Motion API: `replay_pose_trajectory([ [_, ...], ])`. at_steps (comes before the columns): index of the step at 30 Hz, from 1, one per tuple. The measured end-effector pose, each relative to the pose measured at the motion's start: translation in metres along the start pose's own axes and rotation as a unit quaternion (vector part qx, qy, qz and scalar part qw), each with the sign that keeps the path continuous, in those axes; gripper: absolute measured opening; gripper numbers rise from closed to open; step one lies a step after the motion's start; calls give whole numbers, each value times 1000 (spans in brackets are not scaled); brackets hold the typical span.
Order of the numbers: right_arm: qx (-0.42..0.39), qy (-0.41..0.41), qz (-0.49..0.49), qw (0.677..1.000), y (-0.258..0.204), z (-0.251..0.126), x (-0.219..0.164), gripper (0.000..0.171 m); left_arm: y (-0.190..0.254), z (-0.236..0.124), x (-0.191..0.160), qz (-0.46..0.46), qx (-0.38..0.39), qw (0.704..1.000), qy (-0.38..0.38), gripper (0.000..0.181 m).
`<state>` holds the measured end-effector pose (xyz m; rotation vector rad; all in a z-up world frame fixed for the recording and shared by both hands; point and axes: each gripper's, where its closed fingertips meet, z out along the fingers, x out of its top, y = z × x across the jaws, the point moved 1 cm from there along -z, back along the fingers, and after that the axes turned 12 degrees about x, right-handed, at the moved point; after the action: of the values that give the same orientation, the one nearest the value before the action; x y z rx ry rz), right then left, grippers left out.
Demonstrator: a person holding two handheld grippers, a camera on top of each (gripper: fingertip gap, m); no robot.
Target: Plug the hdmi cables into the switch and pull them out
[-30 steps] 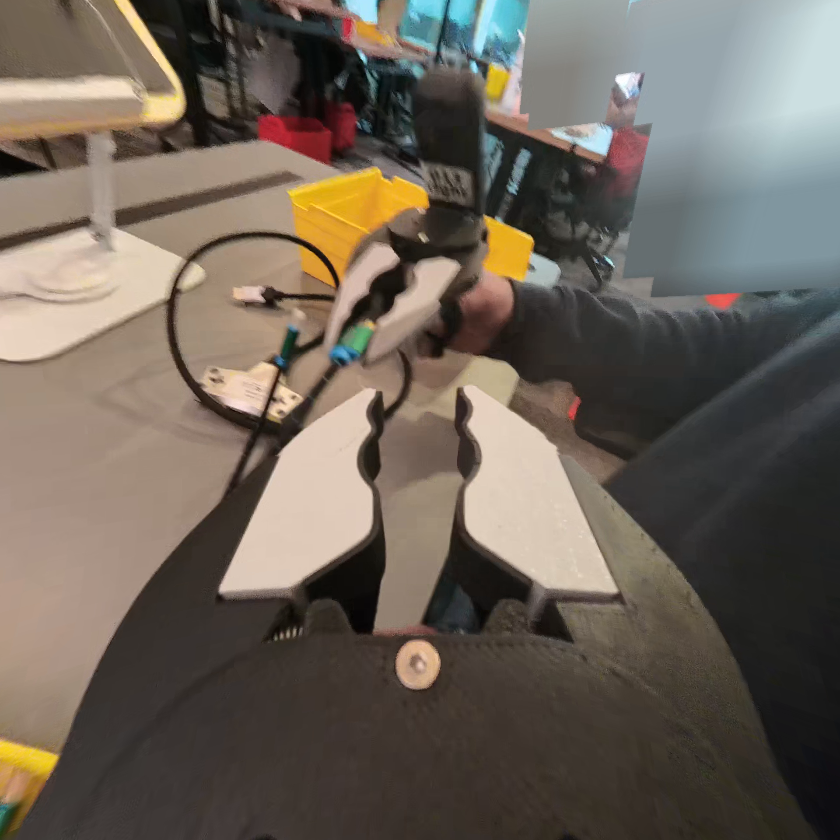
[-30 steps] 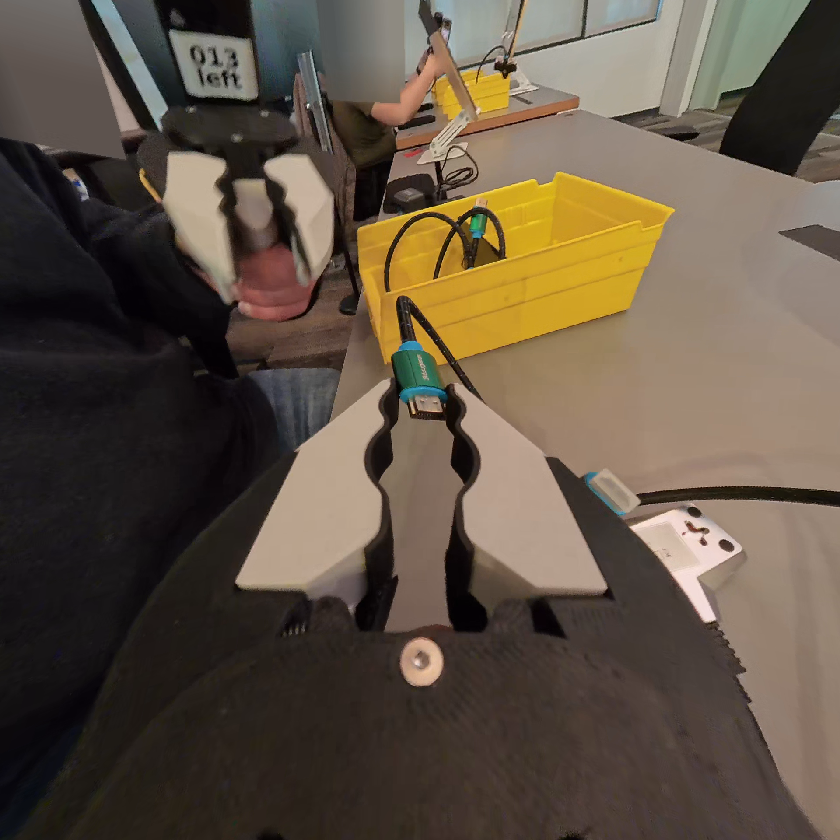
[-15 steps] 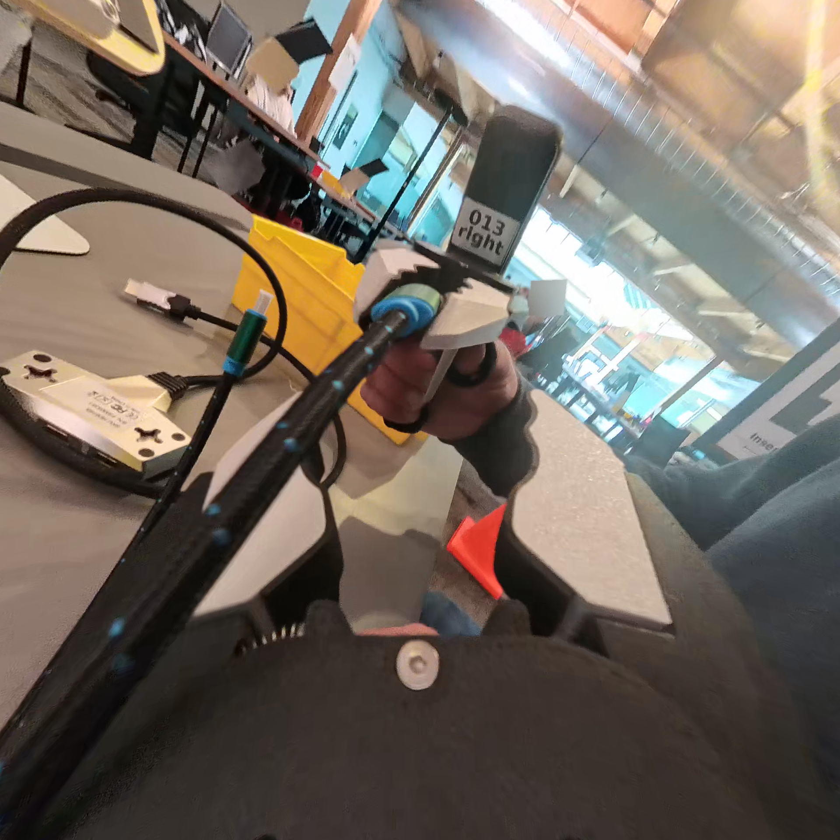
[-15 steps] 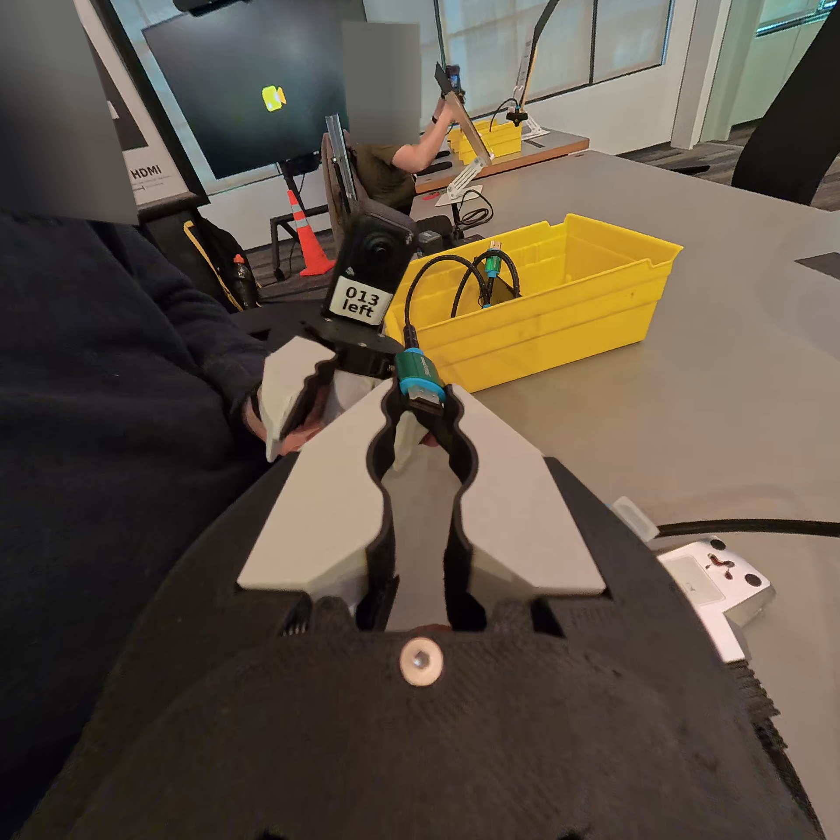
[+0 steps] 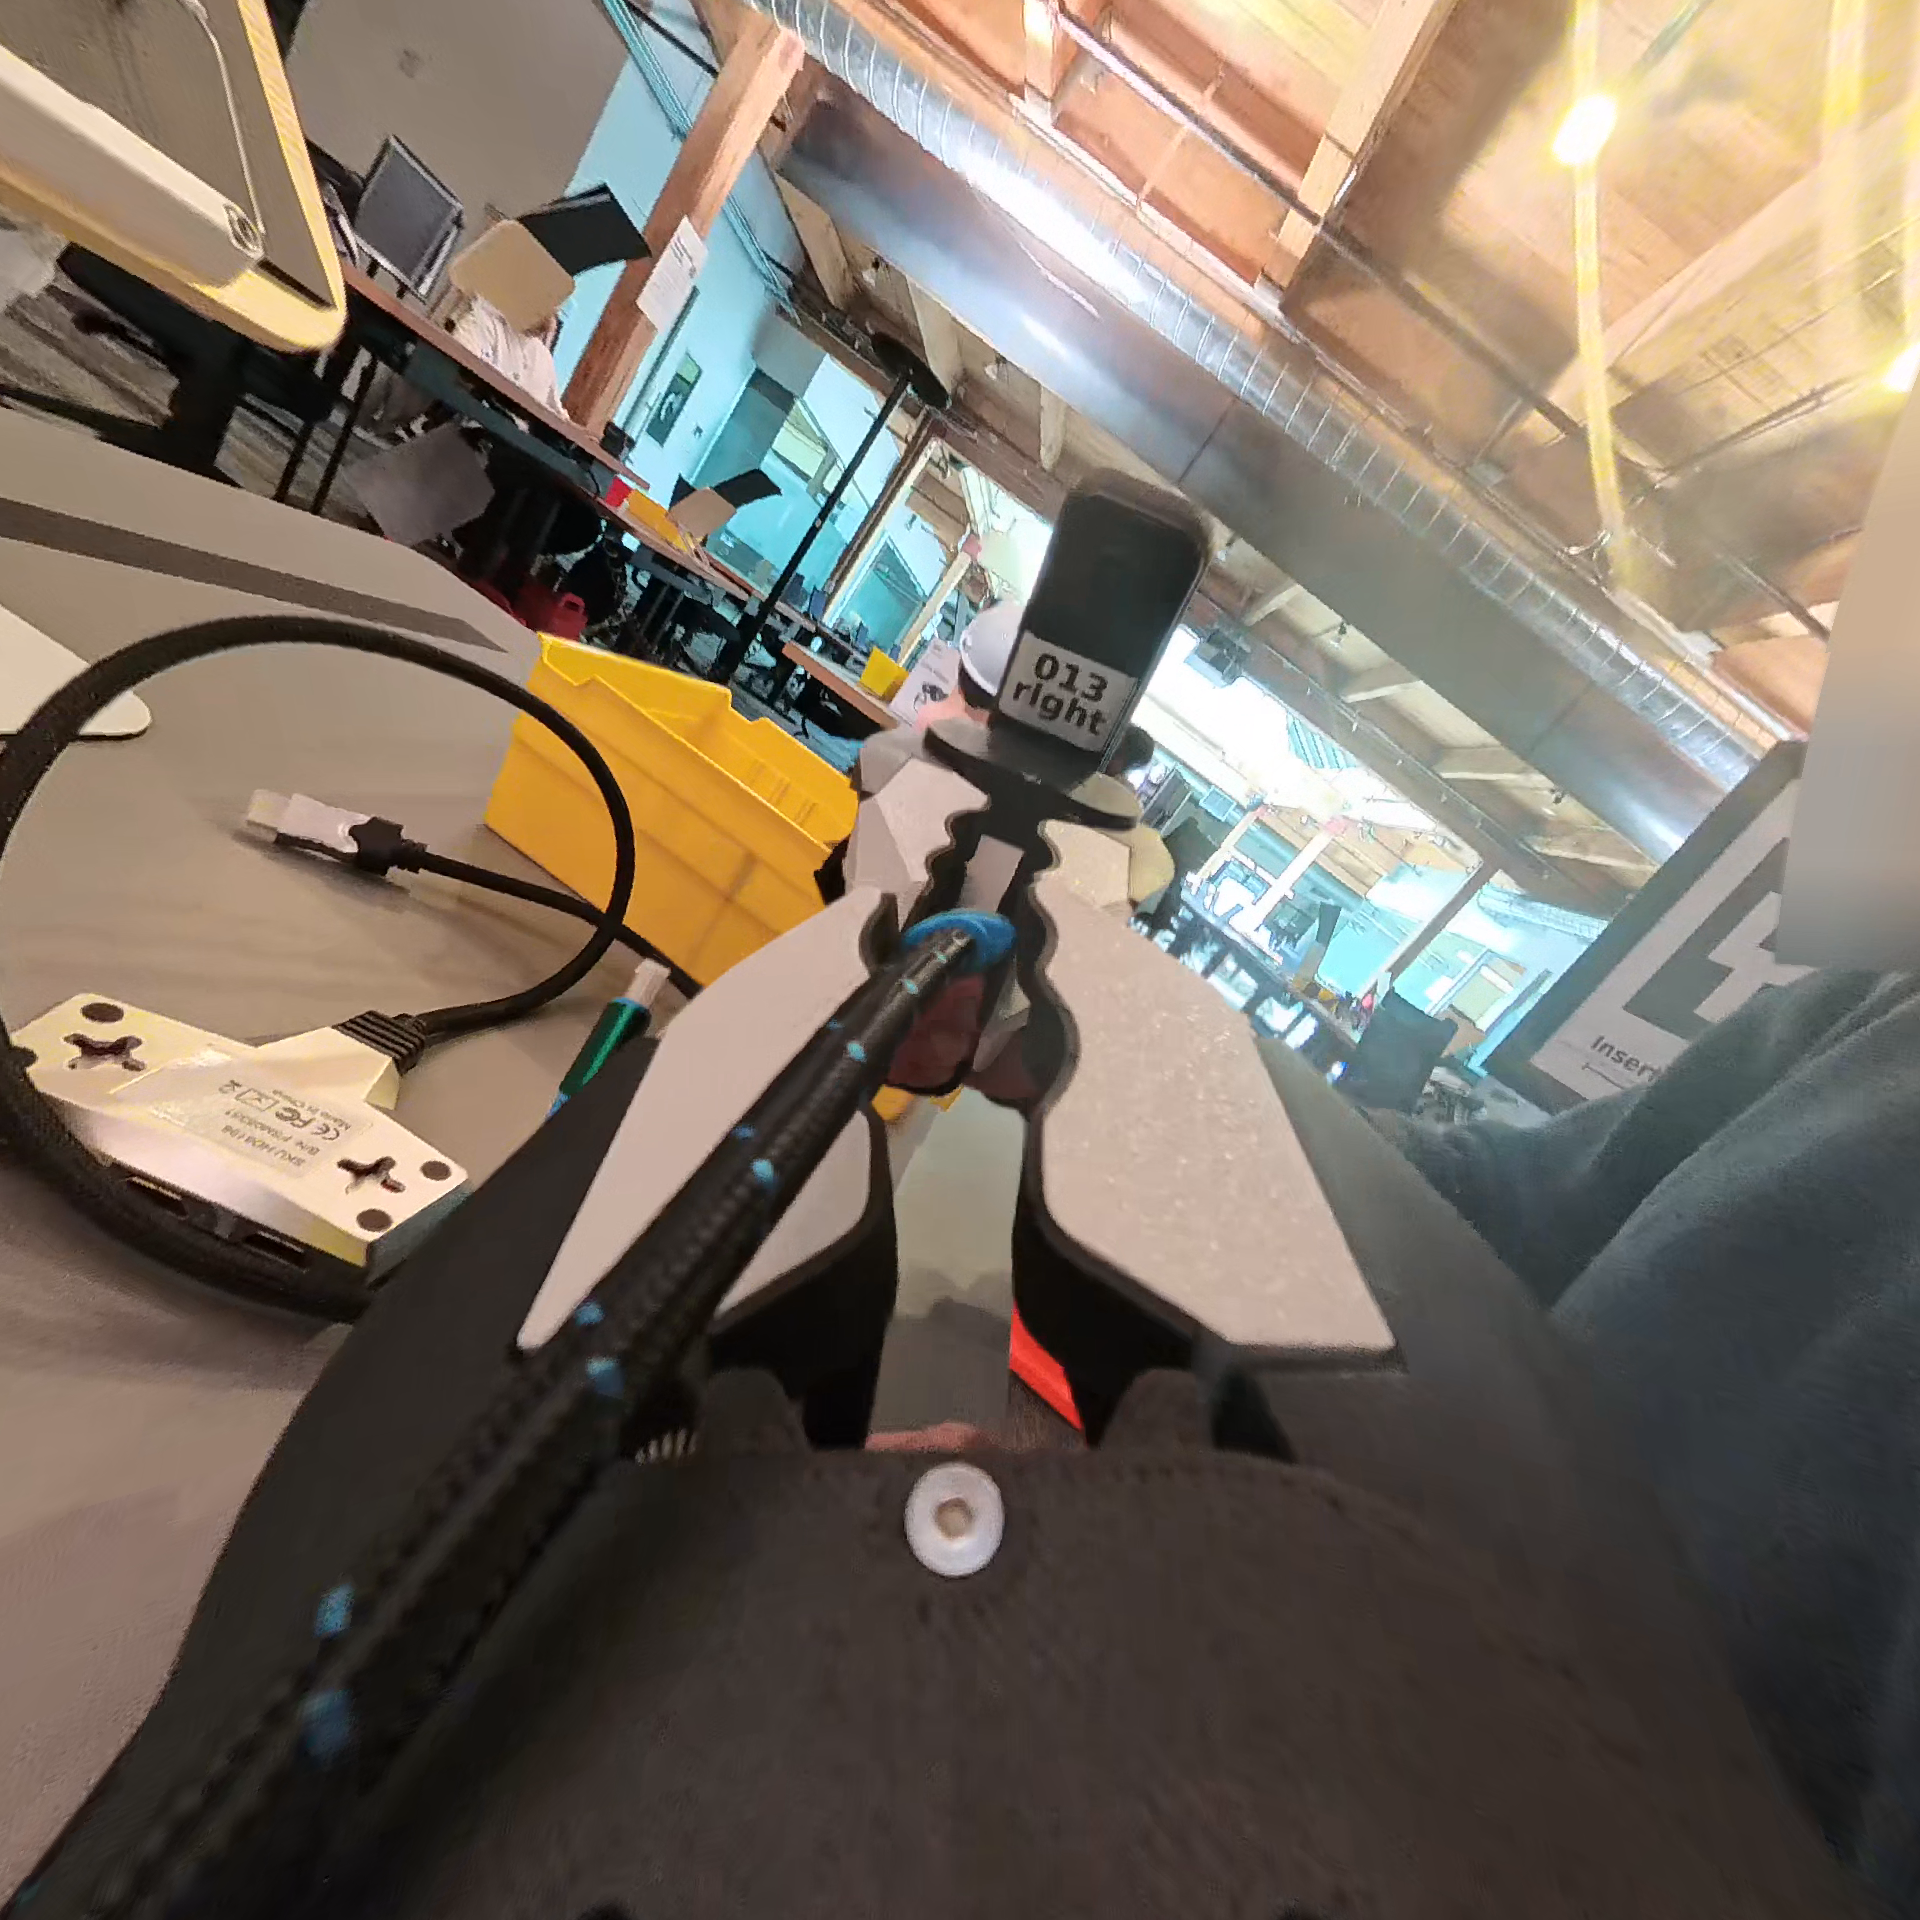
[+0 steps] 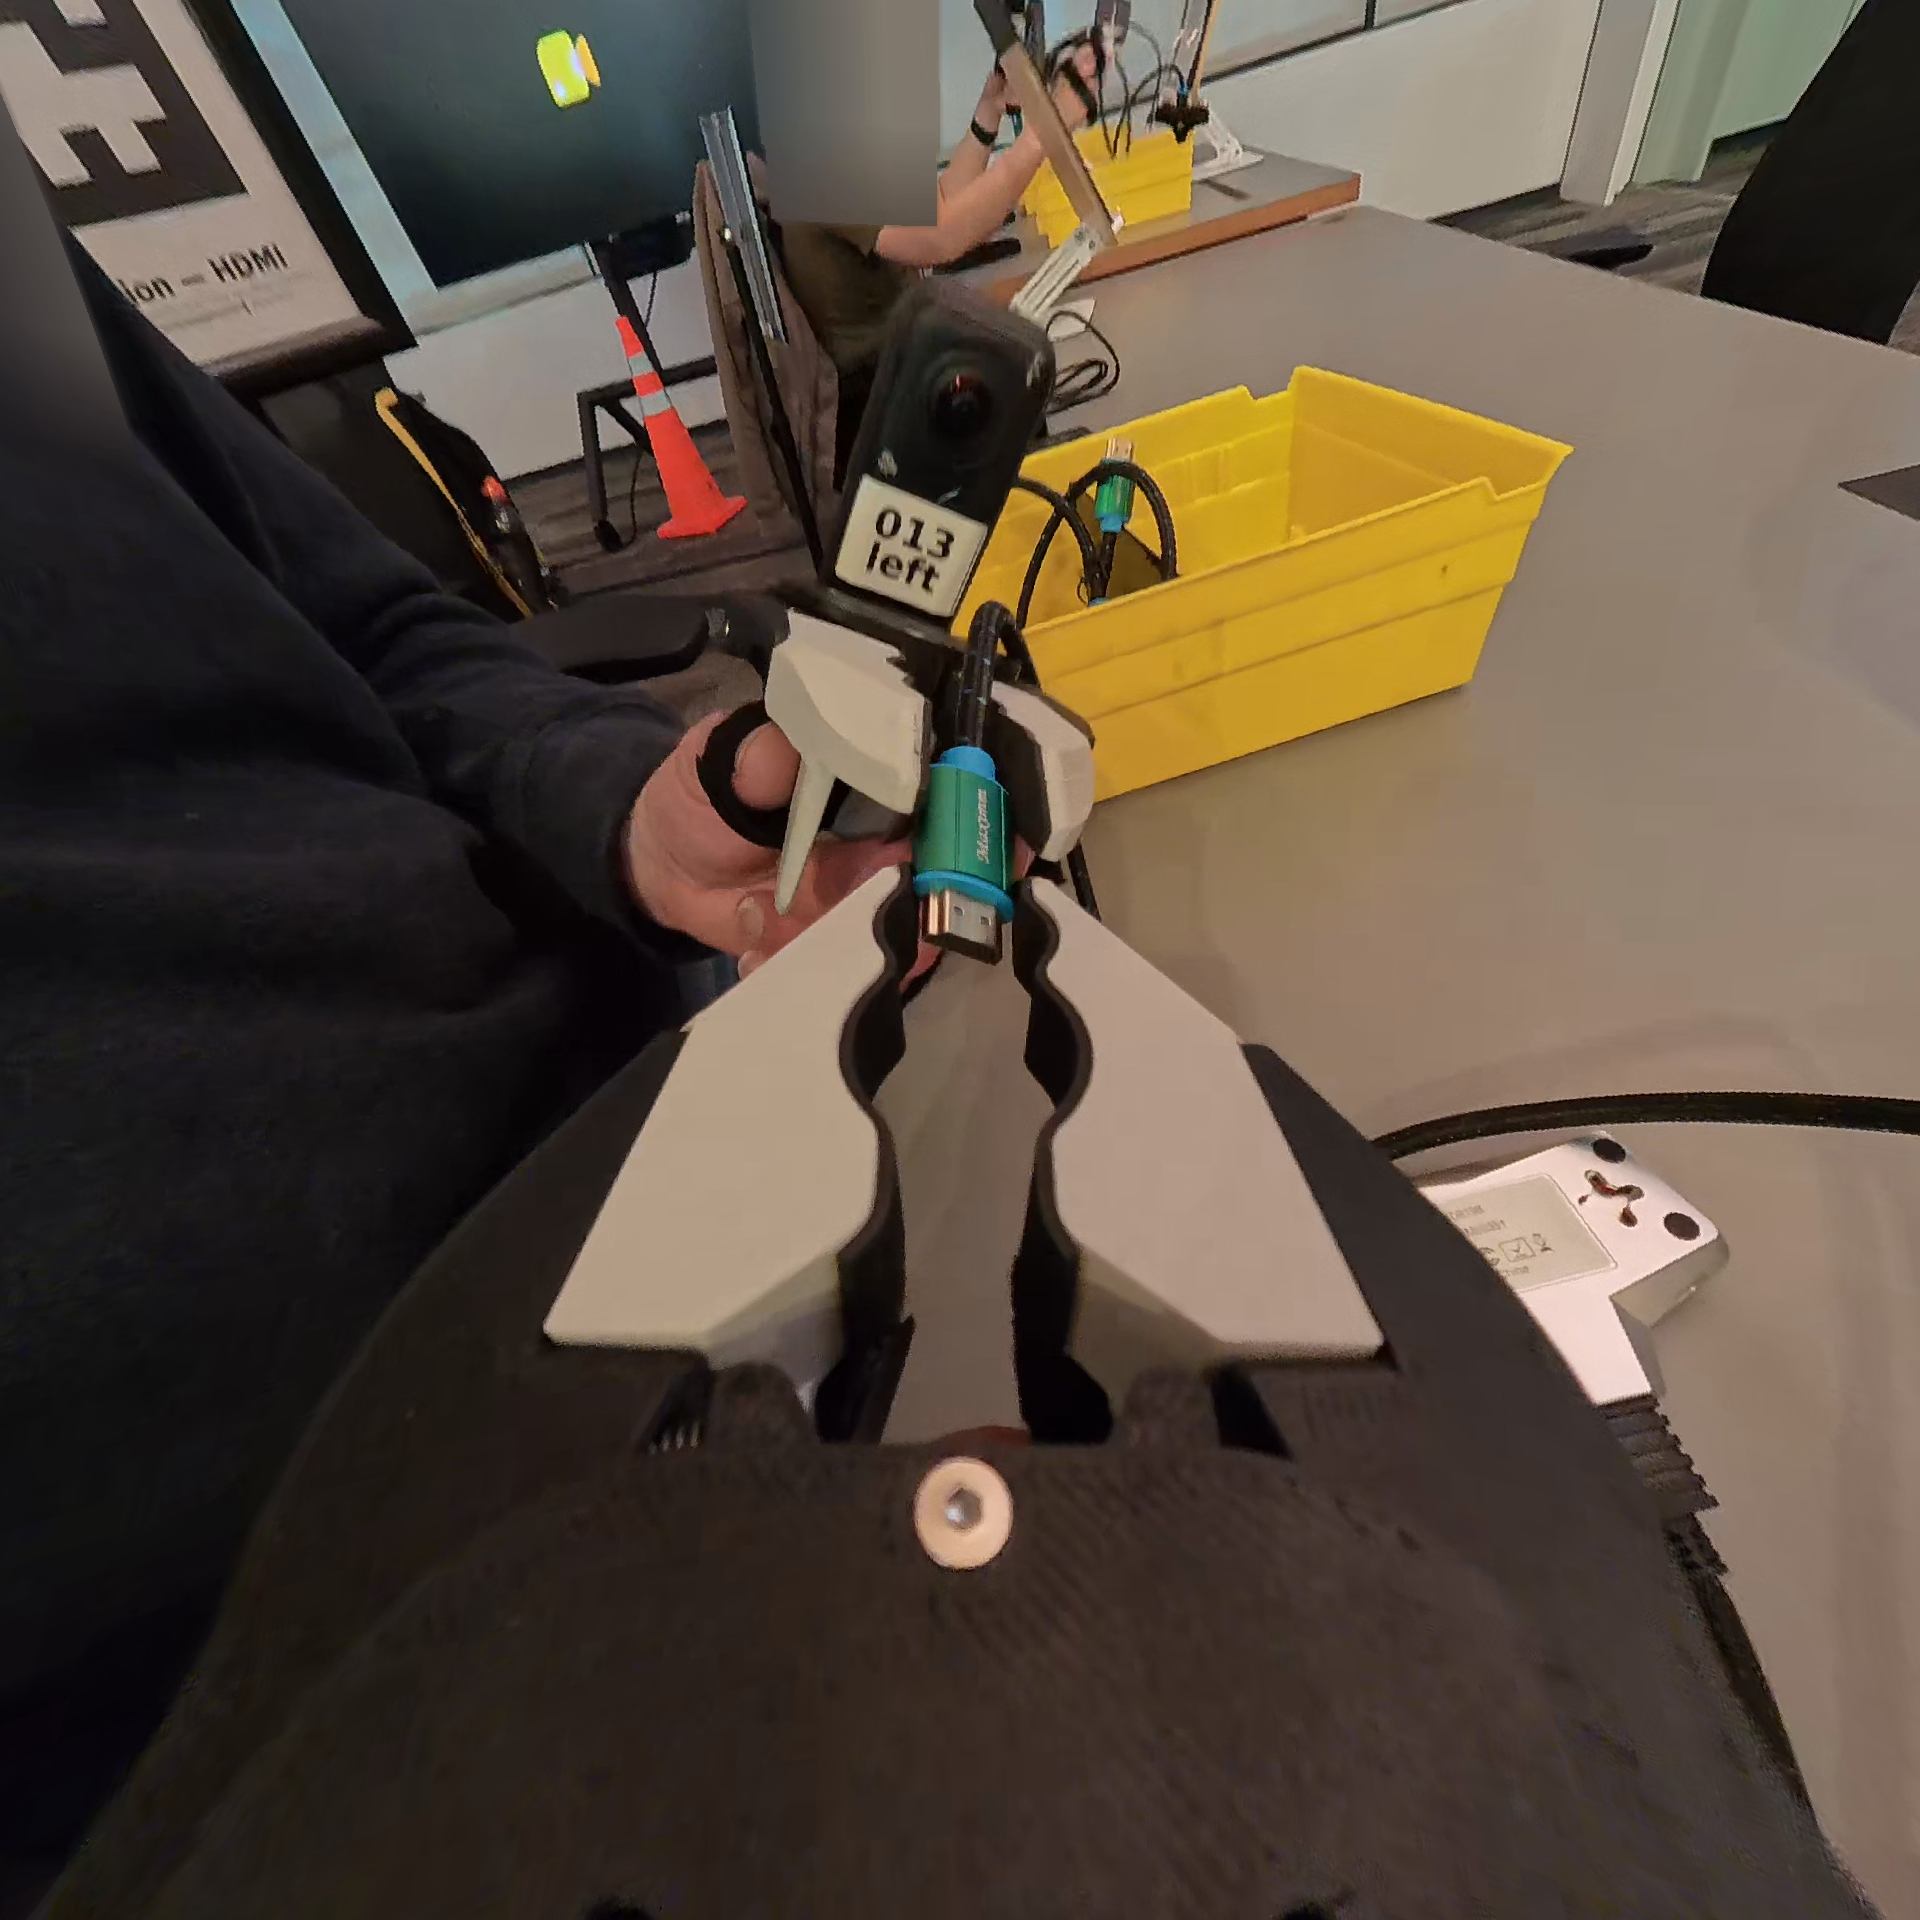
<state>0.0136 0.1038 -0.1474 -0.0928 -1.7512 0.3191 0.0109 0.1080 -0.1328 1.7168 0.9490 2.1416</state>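
Observation:
A green HDMI plug (image 6: 961, 831) with a blue collar and a braided black cable (image 5: 665, 1268) is held in the air between both grippers, which face each other. My right gripper (image 6: 961, 914) is shut on the plug's metal tip. My left gripper (image 5: 961, 920) has its fingers closed around the plug's blue collar (image 5: 956, 935), and the cable runs back over its left finger. The silver switch (image 5: 229, 1132) lies label side up on the grey table, left of the left gripper. It also shows in the right wrist view (image 6: 1558, 1247).
A yellow bin (image 6: 1299, 582) stands behind the grippers with another green-plugged cable (image 6: 1112, 488) in it. A second green plug (image 5: 613, 1029) lies on the table by the switch. The switch's own black lead ends in a loose plug (image 5: 301, 821). A person's arm is on the left. The grippers are tip to tip, or close to it. The silver switch (image 5: 229, 1132) is about equally far from each gripper, around 15 cm.
My left gripper, wide open half a second ago, has moved up to the plug and closed around its collar end. My right gripper still holds the plug tip.

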Motion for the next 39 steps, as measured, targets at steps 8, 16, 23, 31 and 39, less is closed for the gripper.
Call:
replay_pose_trajectory([
  [8, 5, -76, -30, 997, -4, 1, -8, 15, 1, -4, -9, 56, -3, 995, -82, 21],
  [16, -8, -114, -45, 992, -1, -2, -10, 15, 0, -1, -9, 92, 8, 989, -119, 21],
  [23, 1, -9, 41, 999, 1, -3, 1, 17, -1, 1, 0, 100, 15, 992, -78, 20],
  [31, -15, 87, 114, 990, 1, -22, 7, 31, 1, 0, 9, 145, 16, 988, -53, 20],
  [39, -26, -66, 13, 997, -7, -1, 39, 28, 6, 15, -12, 272, 16, 953, -135, 21],
])
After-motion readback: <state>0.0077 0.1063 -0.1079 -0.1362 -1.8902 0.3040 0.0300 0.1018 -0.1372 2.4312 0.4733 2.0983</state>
